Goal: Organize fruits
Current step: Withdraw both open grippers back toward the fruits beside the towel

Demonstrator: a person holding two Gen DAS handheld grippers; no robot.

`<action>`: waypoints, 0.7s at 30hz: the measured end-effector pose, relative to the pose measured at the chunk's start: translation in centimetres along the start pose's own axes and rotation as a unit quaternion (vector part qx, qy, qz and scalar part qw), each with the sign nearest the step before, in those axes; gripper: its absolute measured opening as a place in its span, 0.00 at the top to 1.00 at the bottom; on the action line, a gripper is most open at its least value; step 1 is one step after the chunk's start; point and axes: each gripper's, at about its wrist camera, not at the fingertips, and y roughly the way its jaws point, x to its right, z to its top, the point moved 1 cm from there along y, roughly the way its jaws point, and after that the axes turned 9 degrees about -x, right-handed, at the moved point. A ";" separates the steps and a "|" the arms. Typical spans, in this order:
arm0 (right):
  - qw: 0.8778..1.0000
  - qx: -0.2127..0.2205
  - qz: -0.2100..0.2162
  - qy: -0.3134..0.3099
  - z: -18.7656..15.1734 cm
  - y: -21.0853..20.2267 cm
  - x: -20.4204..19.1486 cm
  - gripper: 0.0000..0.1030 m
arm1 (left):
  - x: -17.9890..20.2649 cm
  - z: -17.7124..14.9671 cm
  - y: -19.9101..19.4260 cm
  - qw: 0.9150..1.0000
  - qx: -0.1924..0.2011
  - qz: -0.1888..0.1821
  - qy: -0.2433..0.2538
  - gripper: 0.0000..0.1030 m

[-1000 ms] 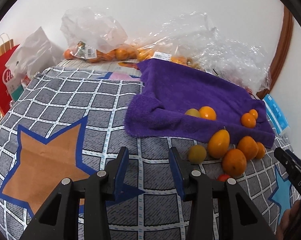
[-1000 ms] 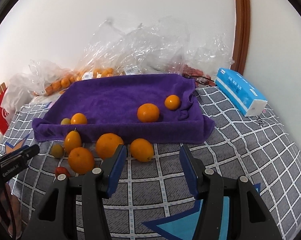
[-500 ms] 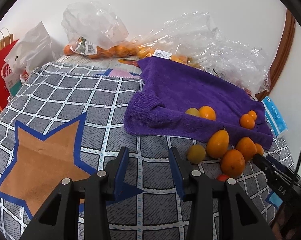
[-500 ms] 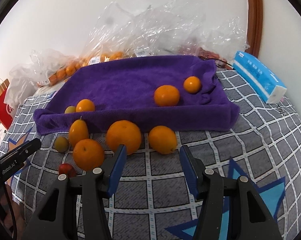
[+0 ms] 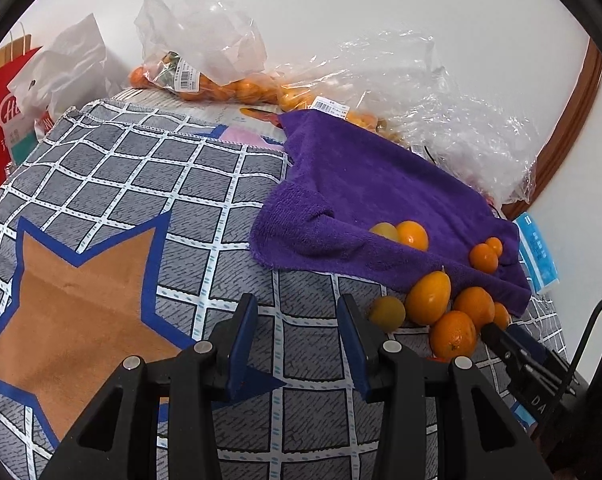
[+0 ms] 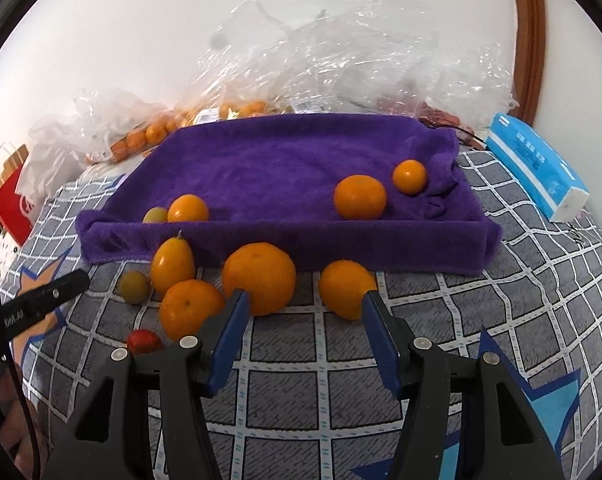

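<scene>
A: Fruit first, from the left wrist camera. Where does it lie?

B: Along the near edge of the purple towel [image 5: 381, 184]. A yellow-green fruit [image 5: 387, 313] sits on the checked cloth [image 5: 205, 176], just beside an oval orange fruit [image 5: 428, 298] that touches the towel's edge. A round orange [image 5: 453, 335] lies just in front of it. On the towel itself, two pairs of small fruits rest behind the raised front fold.

A: And the left gripper [image 5: 297, 340]?

B: Its jaws stand apart with nothing between them, over bare cloth left of the fruit. A bag of small oranges [image 5: 205, 80] lies at the far edge by the wall.

A: Now the right wrist camera.

B: The right gripper [image 6: 305, 334] is spread wide and holds nothing. The largest orange [image 6: 259, 278] sits just beyond its left fingertip, and another orange [image 6: 347, 294] just beyond the right one, partly behind it. Both lie on the cloth close against the towel's front edge.

A: Anything else there?

B: A small red fruit [image 6: 144, 342] lies near the left finger, beside a round orange. Two oranges [image 6: 360, 197] rest on the towel's right part. A blue tissue pack [image 6: 537, 168] lies to the right of the towel.
</scene>
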 end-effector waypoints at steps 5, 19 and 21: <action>1.000 0.000 -0.012 0.004 0.0 0.1 0.1 0.44 | 0.1 0.0 0.1 1.000 0.000 0.005 0.003 0.62; 0.999 -0.013 -0.048 -0.017 0.6 0.9 2.5 0.61 | 0.5 -0.1 0.3 1.000 -0.001 0.003 0.017 0.61; 0.999 -0.016 -0.036 -0.008 1.0 1.3 2.9 0.61 | 0.9 -0.1 0.4 1.000 -0.003 -0.001 0.026 0.61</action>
